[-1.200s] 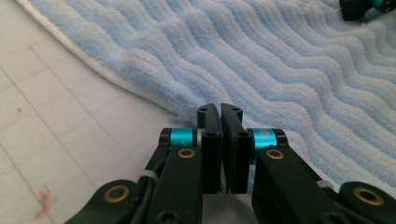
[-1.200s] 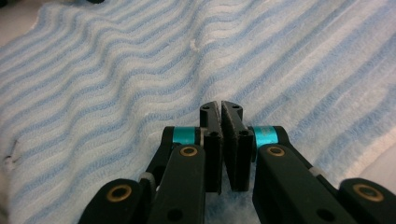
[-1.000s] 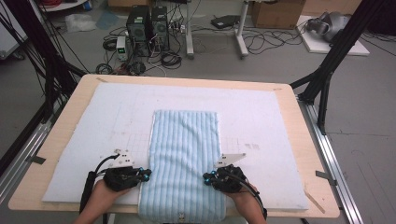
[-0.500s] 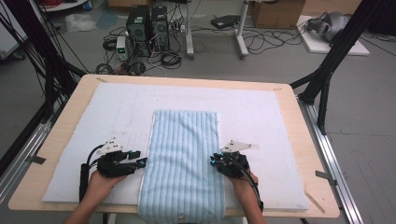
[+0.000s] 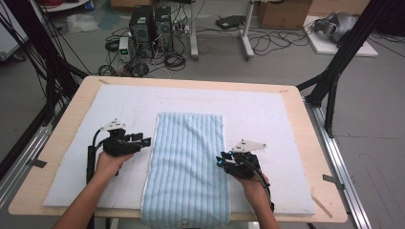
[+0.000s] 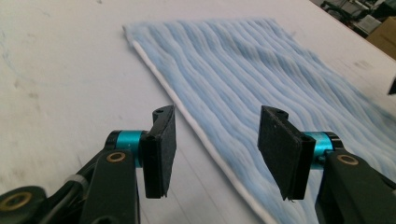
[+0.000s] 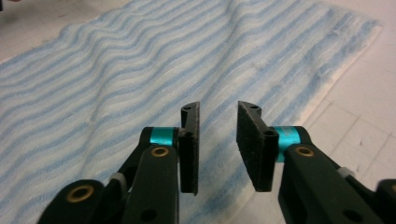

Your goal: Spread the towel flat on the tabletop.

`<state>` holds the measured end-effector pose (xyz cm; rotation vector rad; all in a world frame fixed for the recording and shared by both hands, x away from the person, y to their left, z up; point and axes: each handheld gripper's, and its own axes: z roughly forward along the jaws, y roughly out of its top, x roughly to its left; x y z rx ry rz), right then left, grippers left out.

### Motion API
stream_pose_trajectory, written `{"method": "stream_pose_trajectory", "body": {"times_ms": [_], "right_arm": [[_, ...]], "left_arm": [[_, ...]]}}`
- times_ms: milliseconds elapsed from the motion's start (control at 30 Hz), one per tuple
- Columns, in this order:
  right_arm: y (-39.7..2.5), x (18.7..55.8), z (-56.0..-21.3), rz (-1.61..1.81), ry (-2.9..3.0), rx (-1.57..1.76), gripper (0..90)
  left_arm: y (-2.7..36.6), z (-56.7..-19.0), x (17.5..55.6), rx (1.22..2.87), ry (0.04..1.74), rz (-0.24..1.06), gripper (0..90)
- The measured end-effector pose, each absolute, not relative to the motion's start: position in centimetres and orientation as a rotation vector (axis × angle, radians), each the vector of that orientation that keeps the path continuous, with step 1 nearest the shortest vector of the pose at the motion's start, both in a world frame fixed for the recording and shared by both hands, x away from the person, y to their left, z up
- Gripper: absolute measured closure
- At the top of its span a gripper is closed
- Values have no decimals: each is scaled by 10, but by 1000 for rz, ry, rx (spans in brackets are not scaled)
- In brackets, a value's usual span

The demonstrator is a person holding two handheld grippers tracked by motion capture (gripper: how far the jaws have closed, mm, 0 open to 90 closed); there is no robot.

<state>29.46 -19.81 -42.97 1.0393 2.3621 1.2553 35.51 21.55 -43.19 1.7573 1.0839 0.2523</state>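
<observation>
A light blue striped towel (image 5: pixel 188 167) lies flat on the white mat, its near end hanging over the table's front edge. My left gripper (image 5: pixel 144 141) hovers at the towel's left edge. In the left gripper view it (image 6: pixel 217 122) is wide open, and the towel's (image 6: pixel 261 79) white hem runs between the jaws. My right gripper (image 5: pixel 220 160) sits at the towel's right edge. In the right gripper view it (image 7: pixel 218 111) is open by a narrow gap over the striped cloth (image 7: pixel 116 84), holding nothing.
A white padded mat (image 5: pixel 267 114) covers most of the wooden table (image 5: pixel 316 143). Black frame posts (image 5: pixel 334 71) stand at the table's sides. Computer towers (image 5: pixel 150 24) and cables lie on the floor beyond the far edge.
Both grippers have moved away from the front edge along the towel's sides. The left one swung out to the left and now points back at the hem.
</observation>
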Motion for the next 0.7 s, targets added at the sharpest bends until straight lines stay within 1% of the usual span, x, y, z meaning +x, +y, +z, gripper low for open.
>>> {"method": "stream_pose_trajectory", "body": {"times_ms": [100,167,233,300,367,433,500,633,700], "right_arm": [[-201,300,-432,1231,2356,1051,668],[-202,303,-433,1205,2342,1070,638],[-204,307,-429,1173,2310,1086,604],[-208,316,-426,1183,2260,1125,573],[-212,329,-423,1188,2217,1163,566],[-212,348,-421,1160,2195,1189,560],[-211,366,-421,1151,2175,1220,554],[-204,398,-430,1095,2185,1283,553],[-198,409,-436,1069,2200,1312,551]], "left_arm": [[211,-431,373,1794,1071,307,473],[207,-433,382,1796,1075,326,484],[203,-436,389,1806,1082,334,524],[198,-441,396,1820,1103,329,527],[195,-445,403,1828,1124,328,547],[191,-449,409,1816,1138,330,550],[187,-451,416,1850,1157,314,565],[180,-452,422,1865,1162,338,584],[177,-452,423,1884,1159,350,623]]}}
